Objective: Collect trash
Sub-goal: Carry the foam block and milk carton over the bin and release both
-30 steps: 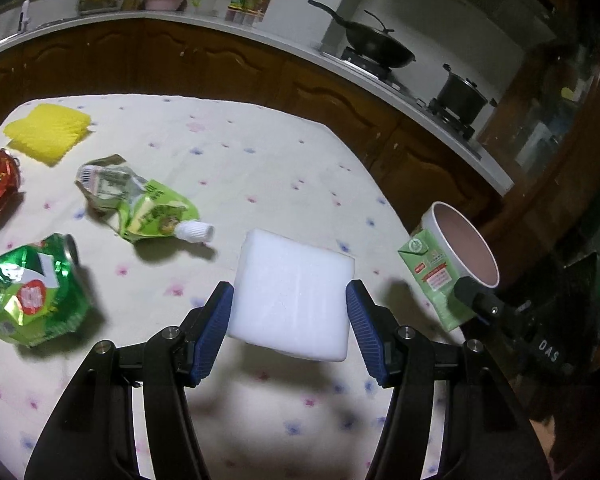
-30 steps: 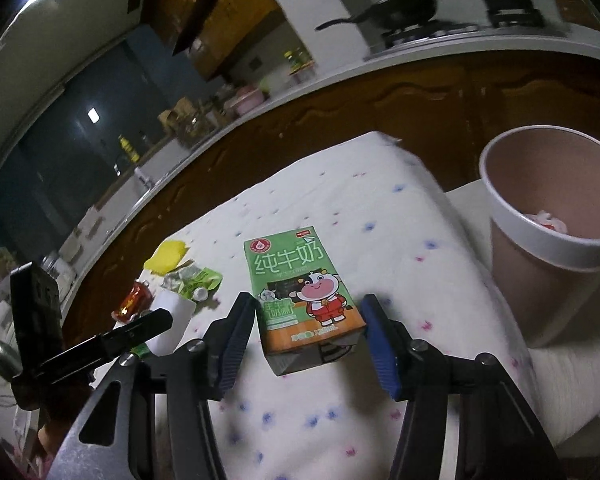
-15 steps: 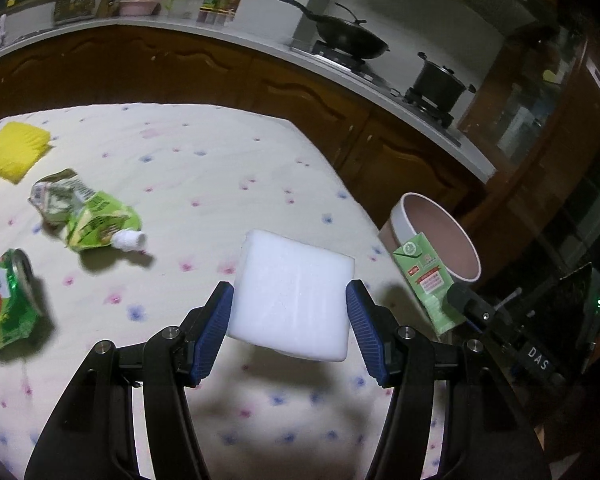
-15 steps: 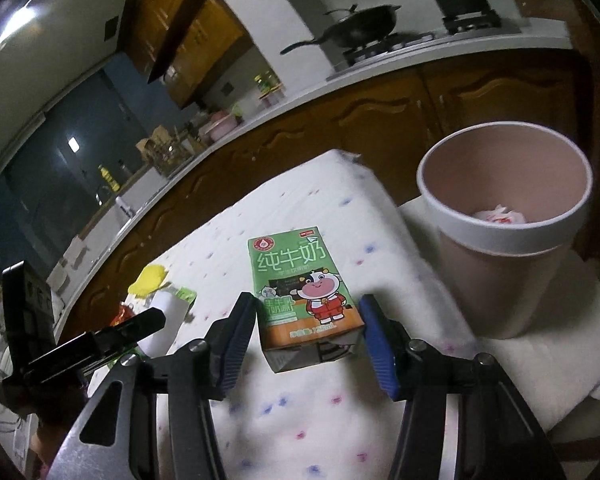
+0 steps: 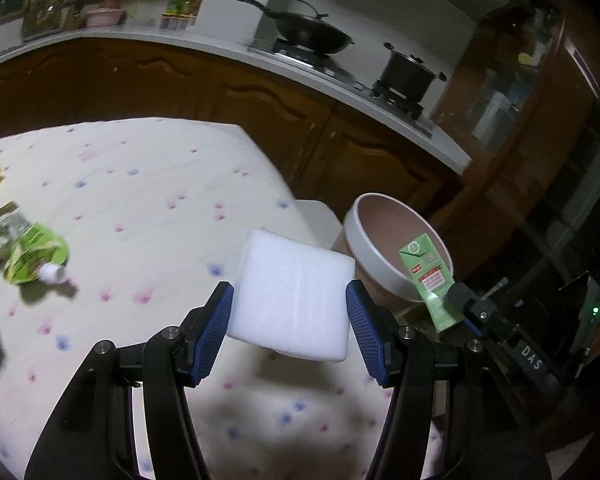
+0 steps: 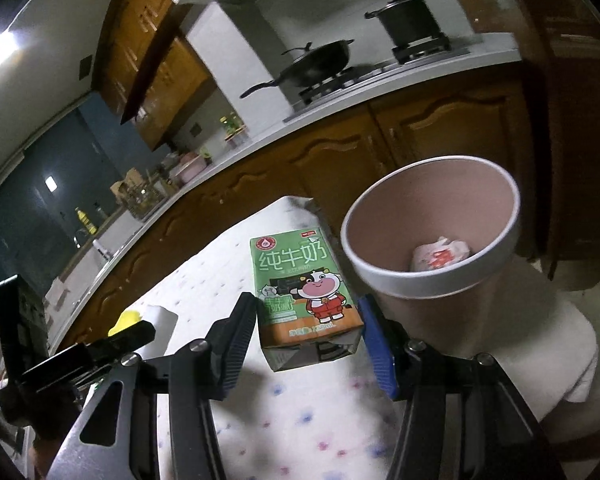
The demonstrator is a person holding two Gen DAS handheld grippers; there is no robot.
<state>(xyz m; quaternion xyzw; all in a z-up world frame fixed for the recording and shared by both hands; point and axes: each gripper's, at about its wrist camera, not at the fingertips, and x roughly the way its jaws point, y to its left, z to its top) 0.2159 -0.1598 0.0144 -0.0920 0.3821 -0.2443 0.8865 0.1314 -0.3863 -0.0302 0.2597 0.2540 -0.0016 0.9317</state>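
The left tool [image 5: 290,312] clamps a white foam block [image 5: 292,296] between its blue pads, lifted above the dotted surface [image 5: 140,184] near the bin [image 5: 380,264]. The right tool [image 6: 308,332] grips a green milk carton [image 6: 304,292] just beside the bin's [image 6: 420,280] rim; crumpled trash [image 6: 440,254] lies inside.

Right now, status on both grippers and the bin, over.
Left gripper shut on white foam block. Right gripper shut on green milk carton. Bin just ahead, wrapper inside. Nothing between.
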